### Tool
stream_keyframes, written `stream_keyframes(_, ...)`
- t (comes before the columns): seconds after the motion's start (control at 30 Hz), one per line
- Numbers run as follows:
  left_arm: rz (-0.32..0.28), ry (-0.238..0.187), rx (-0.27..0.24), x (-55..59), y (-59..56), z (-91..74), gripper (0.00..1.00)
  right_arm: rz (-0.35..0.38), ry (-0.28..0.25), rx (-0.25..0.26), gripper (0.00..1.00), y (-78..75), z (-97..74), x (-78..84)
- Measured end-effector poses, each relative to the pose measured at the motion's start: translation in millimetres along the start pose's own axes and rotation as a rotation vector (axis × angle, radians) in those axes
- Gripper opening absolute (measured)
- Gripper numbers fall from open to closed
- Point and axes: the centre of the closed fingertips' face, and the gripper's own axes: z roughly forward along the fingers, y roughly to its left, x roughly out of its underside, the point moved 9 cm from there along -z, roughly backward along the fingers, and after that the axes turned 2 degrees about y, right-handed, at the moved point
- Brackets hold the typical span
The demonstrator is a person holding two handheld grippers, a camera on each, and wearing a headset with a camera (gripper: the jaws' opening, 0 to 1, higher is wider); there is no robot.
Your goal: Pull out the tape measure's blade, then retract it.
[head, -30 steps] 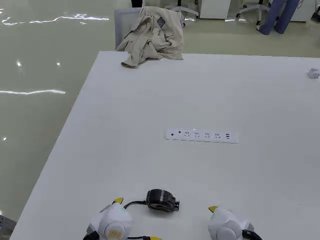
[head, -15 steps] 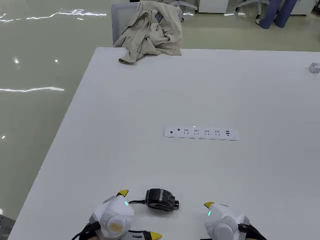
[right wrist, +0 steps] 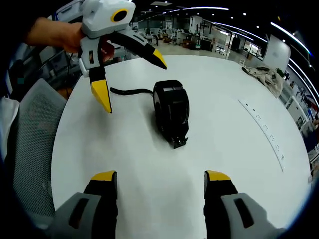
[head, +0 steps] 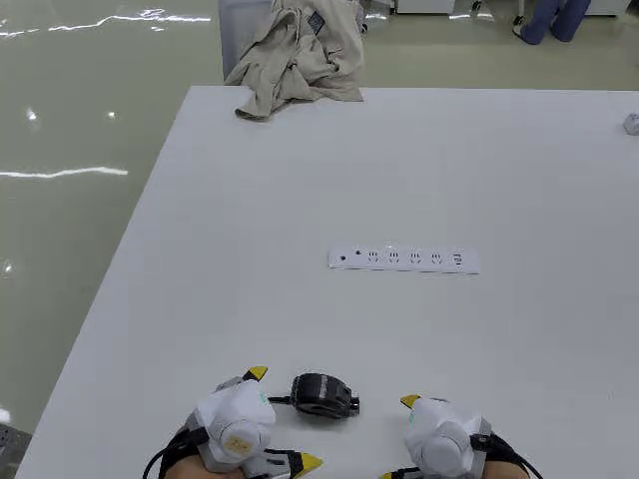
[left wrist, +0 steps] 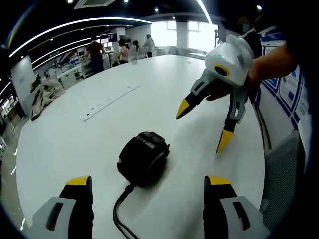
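A white table [head: 250,249] carries a black tape measure [head: 323,394] at its near edge, its strap trailing left. A white power strip [head: 403,259] lies mid-table. A beige garment [head: 295,55] rests on the far left edge, and a small pale object [head: 631,123] sits far right.

No text, brand, number or sign is legible, neither on the tape measure [head: 323,394] at lower centre nor on the power strip [head: 403,259] mid-frame.
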Motion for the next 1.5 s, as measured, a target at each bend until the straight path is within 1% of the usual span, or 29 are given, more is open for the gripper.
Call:
stream_keyframes(0.33, 0.064, 0.013, 0.038, -3.2, 2.2, 10.2, 0.85, -0.043, 0.000, -0.020, 0.70, -7.9, 7.9, -7.2)
stream_keyframes(0.4, 0.075, 0.014, 0.046, -4.4, 3.5, 12.1, 0.85, -0.050, -0.002, -0.023, 0.69, -10.3, 10.0, -9.2)
stream_keyframes(0.5, 0.106, 0.024, 0.053, -6.1, 7.5, 16.0, 0.83, -0.058, -0.001, -0.031, 0.69, -14.2, 13.4, -12.0)
stream_keyframes(0.57, 0.120, 0.027, 0.059, -7.3, 9.1, 17.3, 0.80, -0.058, 0.001, -0.034, 0.69, -15.9, 15.0, -13.4)
stream_keyframes(0.7, 0.153, 0.032, 0.071, -10.0, 14.0, 21.2, 0.76, -0.080, 0.005, -0.047, 0.65, -18.8, 19.5, -13.9)
stream_keyframes(0.77, 0.169, 0.036, 0.075, -12.2, 15.5, 23.0, 0.76, -0.092, 0.010, -0.051, 0.63, -20.1, 21.5, -14.1)
stream_keyframes(0.83, 0.192, 0.040, 0.080, -14.8, 16.8, 24.5, 0.76, -0.092, 0.012, -0.054, 0.63, -21.3, 23.1, -14.5)
stream_keyframes(0.93, 0.206, 0.045, 0.090, -17.6, 17.7, 27.2, 0.75, -0.099, 0.017, -0.060, 0.63, -22.6, 24.9, -14.7)
stream_keyframes(1.13, 0.221, 0.044, 0.101, -22.5, 19.6, 31.1, 0.70, -0.114, 0.015, -0.069, 0.59, -24.2, 27.5, -15.8)
stream_keyframes(1.2, 0.225, 0.046, 0.111, -23.6, 19.9, 33.2, 0.69, -0.115, 0.014, -0.073, 0.58, -25.0, 29.6, -15.7)
stream_keyframes(1.27, 0.245, 0.050, 0.121, -24.4, 19.9, 35.5, 0.67, -0.121, 0.013, -0.075, 0.57, -25.3, 31.0, -16.1)
stream_keyframes(1.37, 0.258, 0.053, 0.133, -26.5, 20.2, 37.8, 0.64, -0.129, 0.011, -0.078, 0.54, -26.2, 32.5, -17.9)
stream_keyframes(1.5, 0.278, 0.062, 0.156, -29.2, 19.7, 41.5, 0.64, -0.128, 0.010, -0.085, 0.54, -28.5, 37.6, -19.8)
